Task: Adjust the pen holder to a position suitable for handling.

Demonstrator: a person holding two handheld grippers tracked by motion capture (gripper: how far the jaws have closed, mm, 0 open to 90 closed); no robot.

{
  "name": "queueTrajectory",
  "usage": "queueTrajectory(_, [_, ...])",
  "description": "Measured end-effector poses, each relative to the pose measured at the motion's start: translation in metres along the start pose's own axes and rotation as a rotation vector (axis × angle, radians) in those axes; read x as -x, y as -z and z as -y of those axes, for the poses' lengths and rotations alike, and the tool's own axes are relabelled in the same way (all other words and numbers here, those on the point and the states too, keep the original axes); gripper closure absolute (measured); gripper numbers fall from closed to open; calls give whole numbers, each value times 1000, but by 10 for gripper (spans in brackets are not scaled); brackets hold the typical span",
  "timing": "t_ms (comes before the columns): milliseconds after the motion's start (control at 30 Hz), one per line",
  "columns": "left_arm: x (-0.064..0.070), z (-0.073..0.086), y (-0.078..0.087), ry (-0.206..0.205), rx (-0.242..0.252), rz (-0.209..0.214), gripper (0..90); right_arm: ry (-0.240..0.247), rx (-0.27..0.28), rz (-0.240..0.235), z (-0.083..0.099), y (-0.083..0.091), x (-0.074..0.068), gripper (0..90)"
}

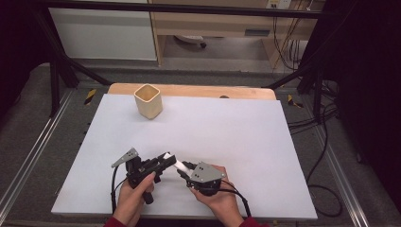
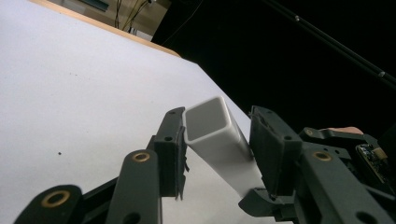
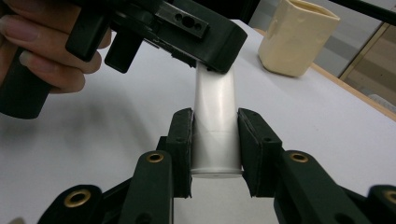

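A white square tube (image 1: 178,164) hangs just above the white table (image 1: 227,137), bridging my two grippers near the front edge. My left gripper (image 1: 165,159) comes in from the left and has the tube's open end (image 2: 208,122) between its pads, slightly askew. From the right, my right gripper (image 1: 183,170) is shut on the tube's closed end (image 3: 216,144), with both pads pressed flat on its sides. In the right gripper view the left gripper (image 3: 187,28) covers the tube's far end. My left gripper (image 2: 217,114) shows its left pad touching the tube's rim.
A cream square cup (image 1: 148,101) stands upright at the back left of the table, also in the right gripper view (image 3: 299,37). The wooden table edge (image 1: 246,92) runs behind it. Cables trail on the floor (image 1: 321,142) to the right.
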State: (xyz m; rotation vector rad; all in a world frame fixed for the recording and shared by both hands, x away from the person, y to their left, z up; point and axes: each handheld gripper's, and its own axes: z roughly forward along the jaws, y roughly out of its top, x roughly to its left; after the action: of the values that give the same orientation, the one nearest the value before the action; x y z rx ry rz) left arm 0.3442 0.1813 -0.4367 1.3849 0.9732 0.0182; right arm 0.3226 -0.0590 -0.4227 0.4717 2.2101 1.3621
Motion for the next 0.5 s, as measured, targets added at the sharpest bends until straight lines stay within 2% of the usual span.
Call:
queueTrajectory(200, [0, 1, 0, 1, -1, -10, 577, 8, -6, 2, 1, -1, -1, 674])
queueTrajectory(500, [2, 2, 1, 2, 4, 9, 645, 19, -30, 6, 4, -4, -2, 674])
